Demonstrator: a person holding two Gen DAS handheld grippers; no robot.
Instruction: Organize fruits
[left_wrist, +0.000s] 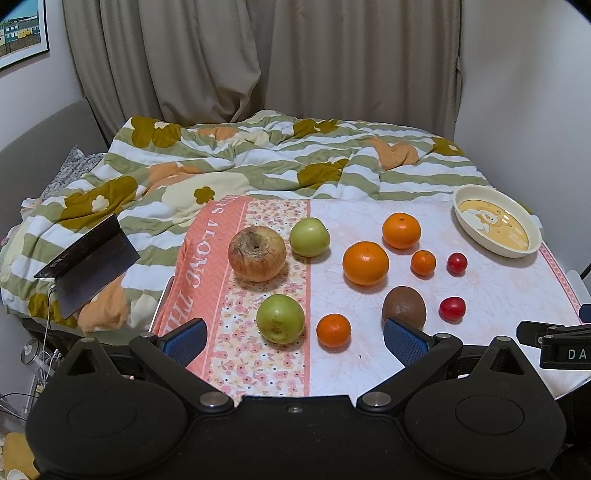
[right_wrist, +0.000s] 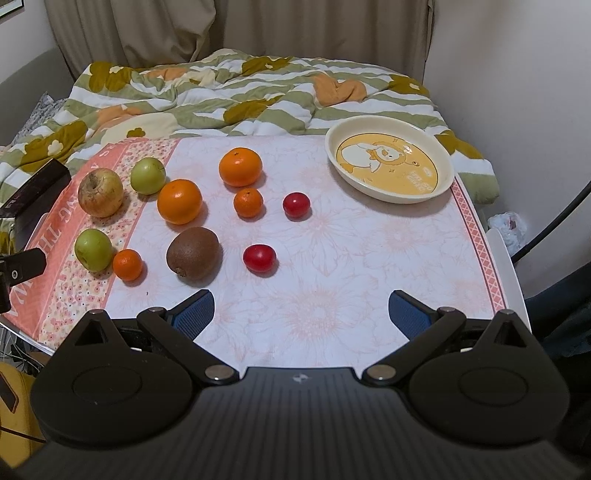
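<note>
Nine fruits, and a tenth round thing that looks like an onion, sit loose on a cloth-covered table (right_wrist: 332, 258), and none is in the dish yet, so the sorting appears not to have begun. Nearest the viewer, the left gripper (left_wrist: 295, 341) and the right gripper (right_wrist: 301, 312) hover at the table's near edge, each with its blue-padded fingers spread wide and holding nothing; the left one points at the left half of the spread, the right one at bare cloth right of the fruit. In the near row, from left, are a green apple (right_wrist: 93, 250), a small mandarin (right_wrist: 127, 264) just beside it, a brown kiwi (right_wrist: 194, 253) and a red cherry tomato (right_wrist: 259, 258). Farther back lie a large orange (right_wrist: 180, 201), a second small mandarin (right_wrist: 248, 202) and another cherry tomato (right_wrist: 296, 205). Beyond those sit the pale brown onion-like bulb (right_wrist: 100, 192) at the left, a second green apple (right_wrist: 147, 175) near it, and a second large orange (right_wrist: 240, 166). The empty cream dish (right_wrist: 447, 177), with a cartoon print inside, stands at the far right corner, well apart from all the fruit. Behind the table lies a rumpled flowered quilt (right_wrist: 229, 92).
</note>
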